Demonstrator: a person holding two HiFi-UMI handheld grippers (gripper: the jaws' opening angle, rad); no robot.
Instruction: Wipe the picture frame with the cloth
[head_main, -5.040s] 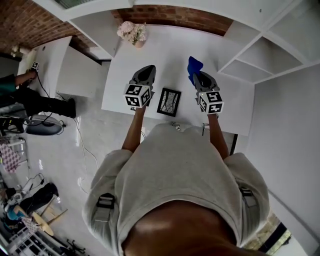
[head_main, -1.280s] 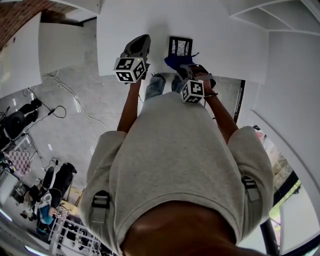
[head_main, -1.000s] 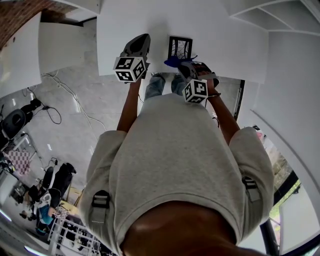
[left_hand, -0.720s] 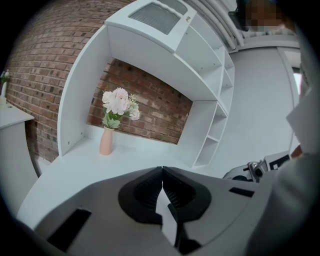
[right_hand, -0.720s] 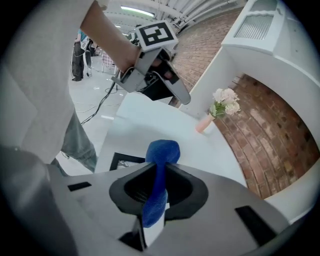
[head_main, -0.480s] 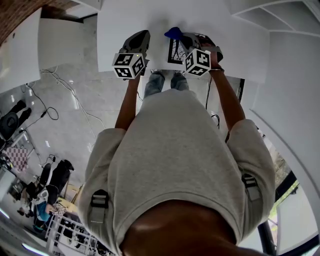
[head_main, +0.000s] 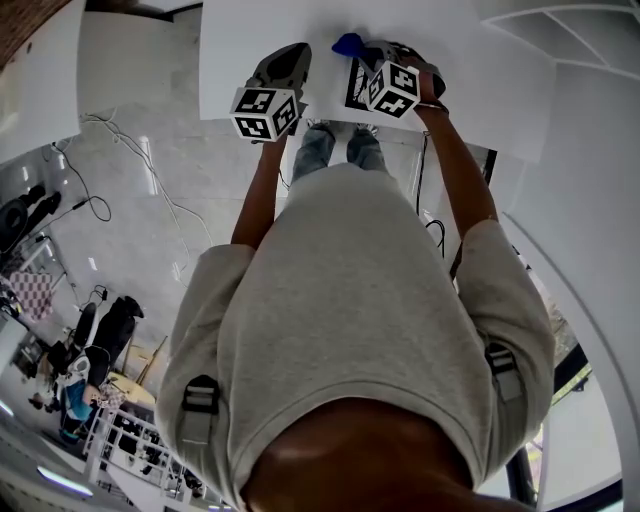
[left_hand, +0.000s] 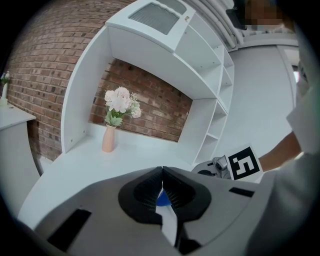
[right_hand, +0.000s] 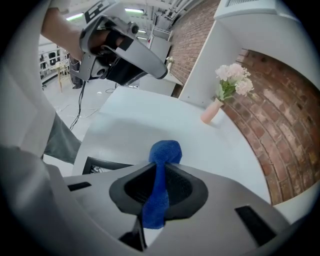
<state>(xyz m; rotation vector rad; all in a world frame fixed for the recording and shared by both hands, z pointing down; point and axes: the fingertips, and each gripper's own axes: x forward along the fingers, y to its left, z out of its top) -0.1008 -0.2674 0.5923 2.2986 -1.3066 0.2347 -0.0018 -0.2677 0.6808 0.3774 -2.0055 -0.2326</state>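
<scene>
We are clamping the right gripper (right_hand: 159, 174) mid-length on the floppy cloth (right_hand: 164, 150), its end bunching past the fingertips; left gripper (left_hand: 162, 173) closed, empty.

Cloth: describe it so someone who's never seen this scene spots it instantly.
Over the white table, find the right gripper, next to the black picture frame. The cloth is the fuzzy strip pinched between its jaws, bunched into a knob past the tips. It is the only bright blue thing there; the vase is pink.
</scene>
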